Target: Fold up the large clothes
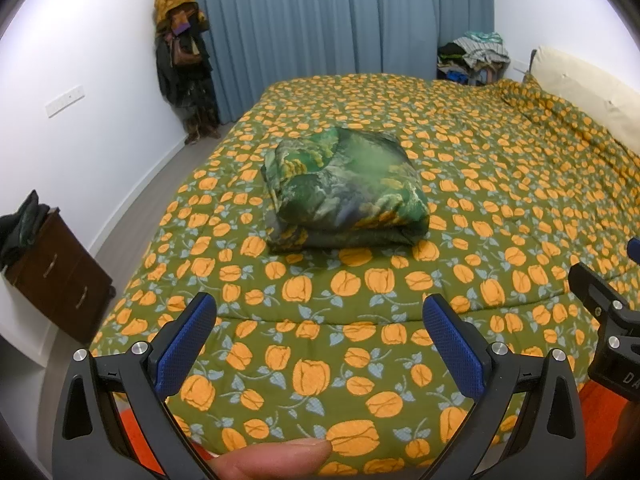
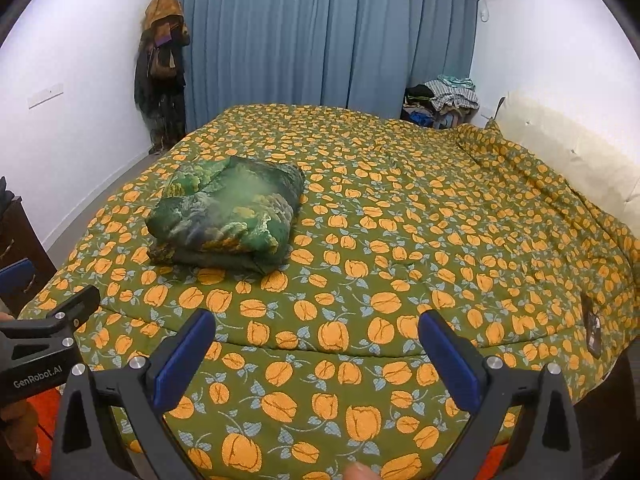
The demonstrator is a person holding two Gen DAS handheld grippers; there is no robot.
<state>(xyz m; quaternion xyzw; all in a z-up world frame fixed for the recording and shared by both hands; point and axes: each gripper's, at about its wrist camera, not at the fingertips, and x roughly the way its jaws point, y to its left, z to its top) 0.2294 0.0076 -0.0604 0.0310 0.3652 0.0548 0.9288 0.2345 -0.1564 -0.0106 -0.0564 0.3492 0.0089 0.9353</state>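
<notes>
A green patterned garment (image 1: 344, 190) lies folded into a thick bundle on the bed's green cover with orange flowers (image 1: 360, 304). It also shows in the right wrist view (image 2: 228, 216), left of centre. My left gripper (image 1: 320, 312) is open and empty, held above the bed's near edge, well short of the bundle. My right gripper (image 2: 316, 328) is open and empty, also above the near edge, to the right of the bundle. The right gripper's side shows at the left wrist view's right edge (image 1: 608, 312); the left gripper's side shows in the right wrist view (image 2: 52, 332).
A cream headboard (image 2: 560, 148) runs along the bed's right side. A pile of clothes (image 2: 444, 100) sits in the far right corner by blue curtains (image 2: 320, 32). Coats hang in the far left corner (image 1: 182, 60). A dark wooden drawer unit (image 1: 56, 272) stands at the left.
</notes>
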